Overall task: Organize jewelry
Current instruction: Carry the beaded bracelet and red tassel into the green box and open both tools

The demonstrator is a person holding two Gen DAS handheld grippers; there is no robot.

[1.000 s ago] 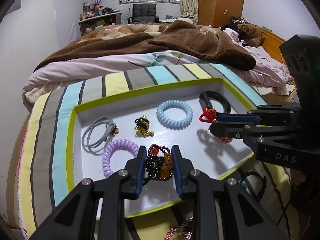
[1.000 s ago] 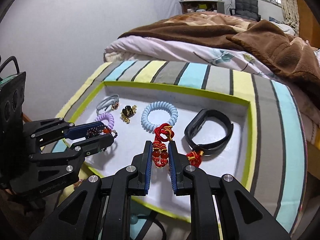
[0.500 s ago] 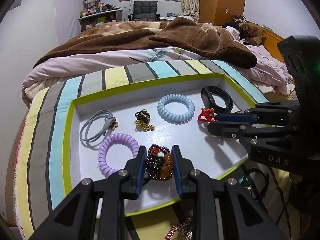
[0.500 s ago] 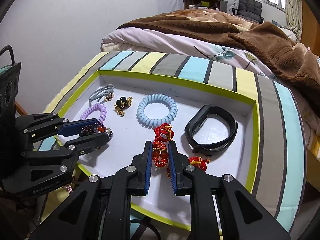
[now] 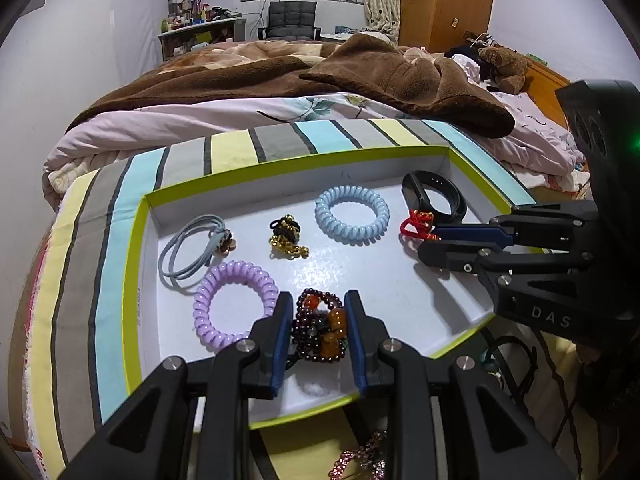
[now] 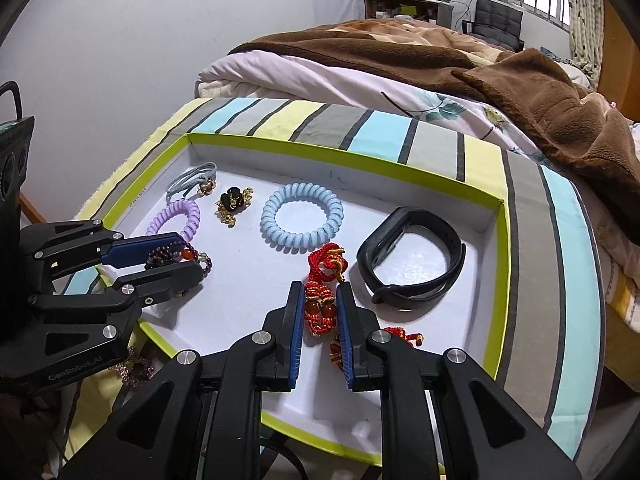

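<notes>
A white tray with a lime rim [image 5: 136,280] [image 6: 490,332] lies on a striped cloth. My left gripper [image 5: 318,312] [image 6: 188,252] is shut on a dark beaded bracelet with amber beads [image 5: 320,328] [image 6: 180,254] over the tray's near left part. My right gripper [image 6: 318,300] [image 5: 426,240] is shut on a red knotted cord bracelet [image 6: 324,280] [image 5: 416,224] just above the tray floor. In the tray lie a blue coil band [image 5: 352,214] [image 6: 302,218], a purple coil band [image 5: 234,304] [image 6: 176,218], a black wristband [image 5: 434,196] [image 6: 412,264], a grey hair tie [image 5: 192,248] and a black-and-gold tie [image 5: 286,236].
A bed with a brown blanket [image 5: 320,72] stands right behind the striped cloth [image 5: 80,280]. A pink beaded piece [image 5: 364,456] lies on the cloth outside the tray's near rim. A wall is at the left.
Both grippers have drawn back a little toward the near rim with their bracelets still held. The red bracelet's tail has trailed along the tray floor.
</notes>
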